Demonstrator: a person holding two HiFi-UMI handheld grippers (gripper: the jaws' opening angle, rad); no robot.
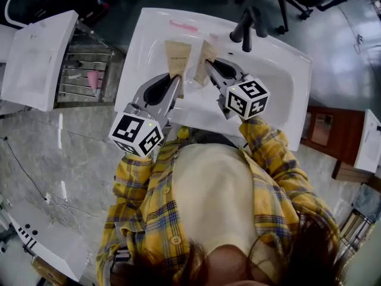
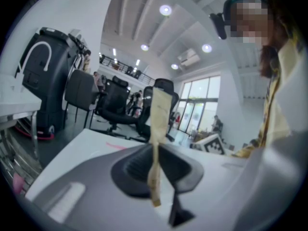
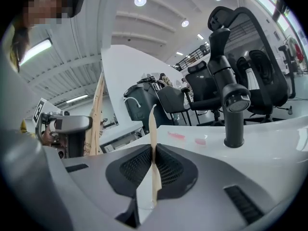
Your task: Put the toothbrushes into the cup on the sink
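Observation:
Over the white sink (image 1: 149,34) each gripper holds a tan paper packet. My left gripper (image 1: 177,79) is shut on the lower end of one flat packet (image 1: 177,58), which stands upright between its jaws (image 2: 159,124). My right gripper (image 1: 209,67) is shut on a second, narrower packet (image 1: 206,55), seen edge-on (image 3: 153,143). The two packets stand side by side with a small gap between them. A pink toothbrush (image 1: 183,25) lies on the sink's back rim (image 3: 176,135). No cup shows in any view.
A black faucet (image 1: 247,25) stands at the sink's back right, close beyond the right gripper (image 3: 230,105). A wire rack (image 1: 83,70) holding something pink and a white counter (image 1: 36,58) lie to the left. Office chairs stand behind the sink.

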